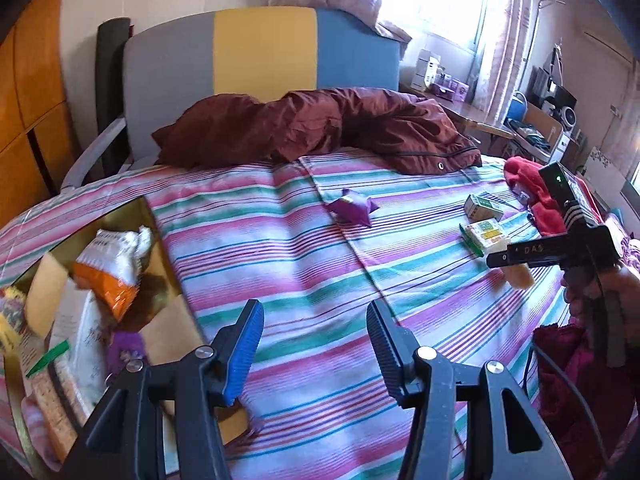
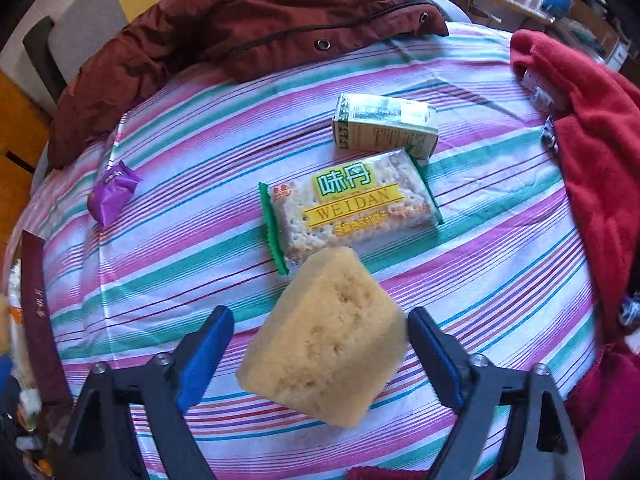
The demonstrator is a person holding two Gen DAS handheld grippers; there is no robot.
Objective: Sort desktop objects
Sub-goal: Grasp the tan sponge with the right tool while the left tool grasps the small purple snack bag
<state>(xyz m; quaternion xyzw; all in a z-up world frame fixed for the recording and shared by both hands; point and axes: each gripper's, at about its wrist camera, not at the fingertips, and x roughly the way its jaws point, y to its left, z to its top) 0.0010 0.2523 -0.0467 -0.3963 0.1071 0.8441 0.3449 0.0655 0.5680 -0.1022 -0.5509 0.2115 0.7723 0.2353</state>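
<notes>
A yellow sponge wedge (image 2: pixel 324 344) lies on the striped cloth between the fingers of my right gripper (image 2: pixel 320 336). The right pad (image 2: pixel 430 356) is at the sponge's side, while the left pad stands off it with a gap, so this gripper is open. Just beyond lie a cracker pack (image 2: pixel 352 208), a green and white carton (image 2: pixel 384 124) and a purple sachet (image 2: pixel 114 194). My left gripper (image 1: pixel 316 340) is open and empty above the cloth, beside an open box (image 1: pixel 160 236) holding snack bags. In the left wrist view the right gripper (image 1: pixel 504 258) hovers over the sponge (image 1: pixel 520 276).
A maroon jacket (image 1: pixel 320 124) lies across the far side, in front of a grey, yellow and blue chair back (image 1: pixel 260 52). A red fleece (image 2: pixel 592 160) covers the right edge, with small items half tucked under it. A hand (image 1: pixel 600 292) grips the right tool.
</notes>
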